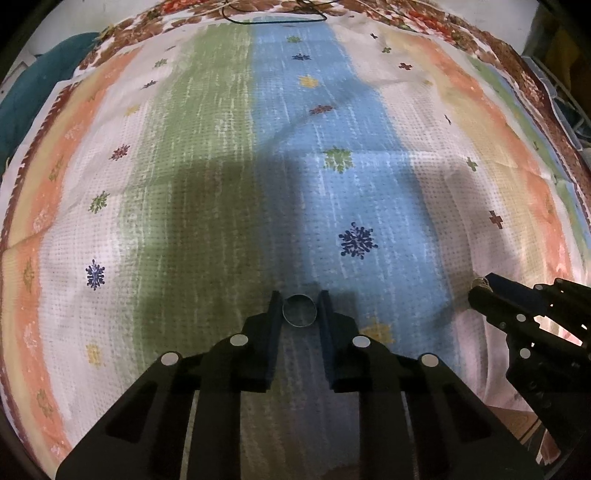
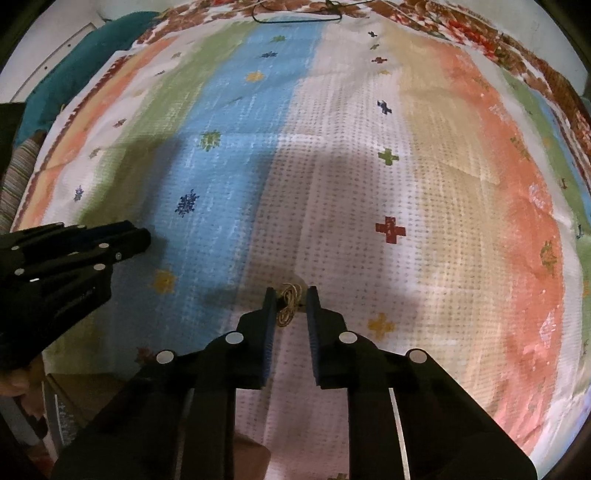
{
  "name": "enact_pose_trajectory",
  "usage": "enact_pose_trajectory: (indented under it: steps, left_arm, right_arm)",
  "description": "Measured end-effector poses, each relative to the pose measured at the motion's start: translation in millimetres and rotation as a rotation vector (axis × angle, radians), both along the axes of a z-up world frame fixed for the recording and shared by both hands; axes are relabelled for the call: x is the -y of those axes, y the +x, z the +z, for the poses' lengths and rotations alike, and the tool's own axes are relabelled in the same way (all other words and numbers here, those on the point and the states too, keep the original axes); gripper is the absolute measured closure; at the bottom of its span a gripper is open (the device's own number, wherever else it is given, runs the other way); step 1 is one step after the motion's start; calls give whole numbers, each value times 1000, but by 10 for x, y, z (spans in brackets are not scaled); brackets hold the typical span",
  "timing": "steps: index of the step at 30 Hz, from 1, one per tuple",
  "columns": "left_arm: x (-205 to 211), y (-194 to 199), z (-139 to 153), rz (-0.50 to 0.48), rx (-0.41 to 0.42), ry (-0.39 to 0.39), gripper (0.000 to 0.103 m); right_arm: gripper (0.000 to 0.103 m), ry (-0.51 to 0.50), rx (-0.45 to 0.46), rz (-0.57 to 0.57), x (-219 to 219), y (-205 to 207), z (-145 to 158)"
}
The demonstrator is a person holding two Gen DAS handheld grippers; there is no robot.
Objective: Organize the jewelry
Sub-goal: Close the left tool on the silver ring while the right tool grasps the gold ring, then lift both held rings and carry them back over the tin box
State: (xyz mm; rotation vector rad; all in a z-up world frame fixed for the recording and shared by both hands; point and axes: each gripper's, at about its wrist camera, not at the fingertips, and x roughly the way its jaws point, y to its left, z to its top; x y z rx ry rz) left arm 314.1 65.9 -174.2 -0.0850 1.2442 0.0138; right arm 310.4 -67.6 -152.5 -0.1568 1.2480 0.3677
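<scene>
Two grippers, two pieces of jewelry, one striped cloth (image 1: 369,192)

The left gripper (image 1: 299,300) pinches a single thin ring (image 1: 299,311) over the blue-green stripes. The right gripper (image 2: 291,295), jaws drawn narrow, straddles one coiled gold chain (image 2: 287,303) lying on the white stripe. One dark cord loop (image 1: 275,20) lies at the far edge. No writing can be read.

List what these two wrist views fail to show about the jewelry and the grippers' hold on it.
- Ring, left wrist view: whether the left gripper presses it; the contact is too fine to see.
- Gold chain, right wrist view: partly hidden by the right gripper; its length is unclear.
- Dark cord, left wrist view: cut off by the top edge.
- Any jewelry box: in neither view.
</scene>
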Motion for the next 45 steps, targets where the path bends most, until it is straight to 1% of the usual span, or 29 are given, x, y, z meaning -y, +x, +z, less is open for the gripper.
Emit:
enact_pose_trajectory:
  steps: [4, 12, 13, 18, 24, 30, 33, 35, 36, 38, 39, 43, 45]
  left_arm:
    - [-27, -30, 22, -3, 3, -7, 84]
    - [-56, -119, 182, 18, 29, -32, 84]
    - [-45, -143, 209, 15, 33, -33, 84]
    - [34, -256, 344, 4, 59, -37, 84]
    - [76, -357, 504, -5, 89, -48, 84]
    - [75, -478, 664, 6, 117, -58, 84]
    - [75, -505, 684, 8, 118, -57, 84]
    - [76, -497, 686, 5, 120, -44, 84]
    - [70, -488, 684, 6, 121, -43, 84]
    - [63, -481, 676, 8, 119, -49, 84]
    - [67, -473, 664, 4, 117, -47, 84]
    - [86, -468, 639, -9, 113, -42, 84]
    - [90, -458, 636, -13, 114, -45, 84]
  right_arm:
    - [88, 1, 4, 5, -9, -3, 5]
    - [90, 7, 16, -4, 18, -57, 89]
    - [93, 10, 18, -6, 24, -71, 109]
    - [93, 31, 40, -7, 59, -158, 249]
    - [96, 50, 50, -16, 86, -253, 356]
    - [97, 70, 71, -27, 120, -347, 478]
    - [97, 48, 85, -16, 88, -367, 480]
    - [97, 30, 77, -19, 63, -349, 440]
    - [96, 31, 70, -26, 68, -335, 421]
    - [80, 30, 60, -49, 75, -296, 381]
    - [67, 33, 61, -54, 82, -286, 376]
    - [66, 28, 60, -58, 69, -224, 317]
    - [66, 33, 44, -57, 55, -171, 258]
